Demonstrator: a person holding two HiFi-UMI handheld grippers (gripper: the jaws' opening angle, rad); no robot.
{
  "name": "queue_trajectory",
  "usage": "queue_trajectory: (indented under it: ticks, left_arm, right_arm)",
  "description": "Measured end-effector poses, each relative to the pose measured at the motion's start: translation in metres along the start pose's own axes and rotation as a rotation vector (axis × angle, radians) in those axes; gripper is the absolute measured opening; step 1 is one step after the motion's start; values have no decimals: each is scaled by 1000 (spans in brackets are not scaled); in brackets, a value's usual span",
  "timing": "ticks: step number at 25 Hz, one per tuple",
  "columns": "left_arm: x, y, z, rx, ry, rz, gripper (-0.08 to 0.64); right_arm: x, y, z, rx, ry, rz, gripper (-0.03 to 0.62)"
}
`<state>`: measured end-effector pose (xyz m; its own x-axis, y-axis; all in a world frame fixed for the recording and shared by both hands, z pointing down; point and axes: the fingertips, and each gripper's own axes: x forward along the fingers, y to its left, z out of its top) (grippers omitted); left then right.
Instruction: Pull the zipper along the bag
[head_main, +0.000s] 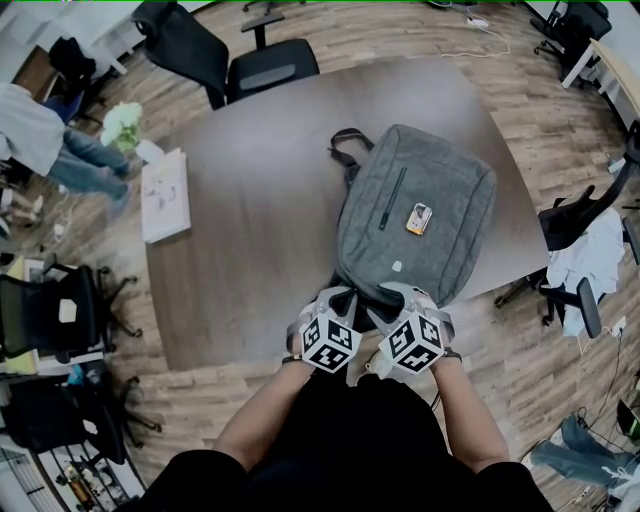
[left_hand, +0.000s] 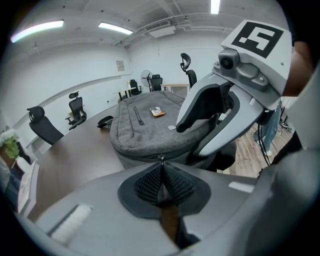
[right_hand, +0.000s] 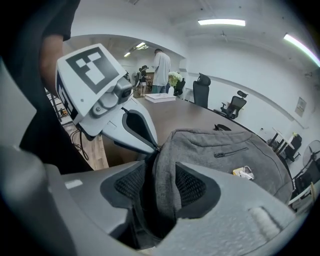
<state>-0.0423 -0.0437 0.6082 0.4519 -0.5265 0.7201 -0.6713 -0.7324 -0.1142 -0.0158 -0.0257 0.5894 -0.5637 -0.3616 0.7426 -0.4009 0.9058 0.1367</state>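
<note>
The wide brown table (head_main: 250, 200) carries the grey bag (head_main: 420, 190), which lies flat with its near end at the table edge, just in front of the person. I think it lies so that both grippers reach that end.

The right gripper (right_hand: 162, 175) has its jaws wide apart. A fold of bag fabric (right_hand: 167, 165) stands between them, but the pads do not clamp it. I judge this hand is meant to steady the bag.

The left gripper (left_hand: 161, 167) has its jaws closed together on a small metal piece at their tip, probably the zipper pull (left_hand: 161, 159), ready to be drawn along.

Around, an office chair (head_main: 250, 65) stands at the far side, and a white pad (head_main: 165, 195) lies well apart. A small tag (head_main: 419, 218) rests on the bag. None of these blocks the zipper; only the loose fold could bunch.
</note>
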Motion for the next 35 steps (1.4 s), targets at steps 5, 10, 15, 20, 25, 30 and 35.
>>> queue_trajectory:
  ticks: [5, 10, 15, 20, 25, 30, 35]
  left_arm:
    - [-5, 0, 3, 0, -35, -1, 26]
    - [-6, 0, 9, 16, -59, 17, 26]
    - [-15, 5, 15, 12, -74, 6, 26]
    - [-19, 21, 15, 10, -67, 21, 28]
    - [-13, 39, 17, 36, -59, 19, 28]
    - [0, 52, 25, 69, -55, 5, 29]
    - [17, 60, 29, 81, -54, -16, 28]
  right_arm:
    - [8, -4, -5, -19, 42, -24, 125]
    - [3, -9, -6, -81, 54, -86, 72]
    - [-8, -8, 2, -166, 69, -105, 61]
    - [-22, -5, -2, -264, 88, -99, 54]
    - [-43, 1, -16, -318, 64, -84, 51]
    - [-64, 5, -36, -370, 45, -74, 51]
    - [-74, 6, -51, -401, 52, -75, 50]
